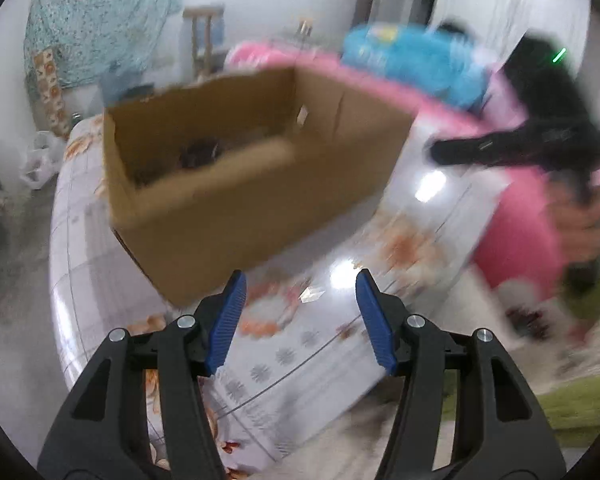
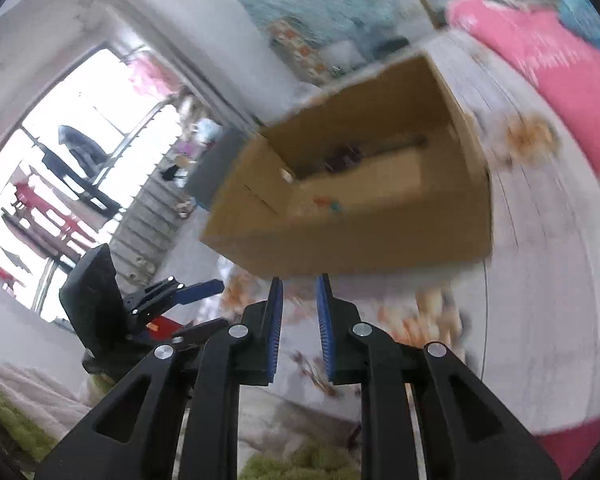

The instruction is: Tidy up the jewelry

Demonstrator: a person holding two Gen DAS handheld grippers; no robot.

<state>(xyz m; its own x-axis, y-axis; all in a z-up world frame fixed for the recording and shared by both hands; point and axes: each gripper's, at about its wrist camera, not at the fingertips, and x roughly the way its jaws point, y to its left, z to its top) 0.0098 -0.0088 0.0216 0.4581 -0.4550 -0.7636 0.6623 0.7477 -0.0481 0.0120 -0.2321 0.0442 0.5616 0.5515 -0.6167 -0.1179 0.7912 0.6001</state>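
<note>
Cardboard box (image 1: 236,184) on the flowered table (image 1: 300,360) sits ahead of both our tongs, its long side running across the left view, with small jewelry bits (blurred) lying inside. Our left gripper (image 1: 300,296) tilts downward, spread wide and empty, nearer the box; our right gripper (image 2: 299,300) angles down too, slightly parted, gripping nothing.

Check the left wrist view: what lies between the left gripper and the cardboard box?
Only table with its glossy flowered cover. One small clear piece lies between the fingers of the left gripper, short of the cardboard box; blur hides what it is.
</note>
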